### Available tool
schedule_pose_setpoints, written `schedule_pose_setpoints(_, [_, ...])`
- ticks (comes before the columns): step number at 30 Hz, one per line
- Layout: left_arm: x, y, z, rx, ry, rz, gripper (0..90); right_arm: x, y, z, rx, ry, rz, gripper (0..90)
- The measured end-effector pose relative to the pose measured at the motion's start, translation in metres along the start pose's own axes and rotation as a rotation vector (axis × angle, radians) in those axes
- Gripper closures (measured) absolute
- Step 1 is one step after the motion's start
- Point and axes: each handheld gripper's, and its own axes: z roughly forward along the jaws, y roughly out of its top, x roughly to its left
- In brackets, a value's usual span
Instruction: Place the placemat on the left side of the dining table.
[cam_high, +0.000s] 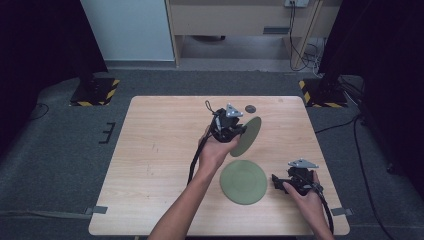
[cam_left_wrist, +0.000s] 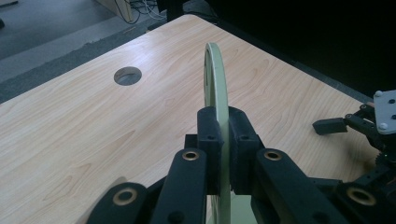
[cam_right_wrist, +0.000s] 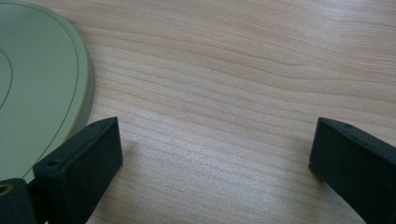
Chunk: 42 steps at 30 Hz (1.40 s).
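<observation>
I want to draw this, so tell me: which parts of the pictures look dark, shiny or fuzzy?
High view: the side edges are nearly black, while the table is evenly lit and the flat plate looks dull. Left gripper view: the left tongs, shut on the lifted plate, look fuzzy close up. Right gripper view: soft glare on the wood, faint shadow beside the open right tongs.

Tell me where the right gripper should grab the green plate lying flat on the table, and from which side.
Take the flat plate by its raised rim on the edge nearest the right gripper, probably sliding one jaw under the lip and one over. It lies flat, so only the rim offers a pinch, and the open jaws already stand beside that edge.
</observation>
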Motion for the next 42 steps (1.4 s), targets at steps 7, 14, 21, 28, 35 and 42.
schedule_pose_setpoints(7, [0.004, 0.000, -0.003, -0.007, 0.014, -0.010, 85.4, 0.000, 0.000, 0.000, 0.000, -0.001, 0.000, 2.7])
schedule_pose_setpoints(14, [0.011, -0.001, -0.006, -0.002, 0.030, -0.021, 85.4, 0.000, 0.000, 0.000, 0.001, -0.001, 0.001, 2.7])
schedule_pose_setpoints(21, [0.015, -0.002, -0.012, -0.009, 0.041, -0.028, 85.4, 0.000, 0.000, 0.000, 0.001, -0.001, 0.001, 2.7])
schedule_pose_setpoints(28, [0.022, -0.004, -0.020, -0.021, 0.051, -0.034, 85.4, 0.000, 0.000, 0.000, 0.001, -0.001, 0.001, 2.7])
schedule_pose_setpoints(35, [0.035, -0.013, -0.029, -0.021, 0.068, -0.053, 85.4, 0.000, 0.000, 0.000, 0.001, -0.001, 0.001, 2.7])
schedule_pose_setpoints(42, [0.049, -0.022, -0.040, -0.028, 0.089, -0.077, 85.4, 0.000, 0.000, 0.000, 0.001, -0.001, 0.002, 2.6])
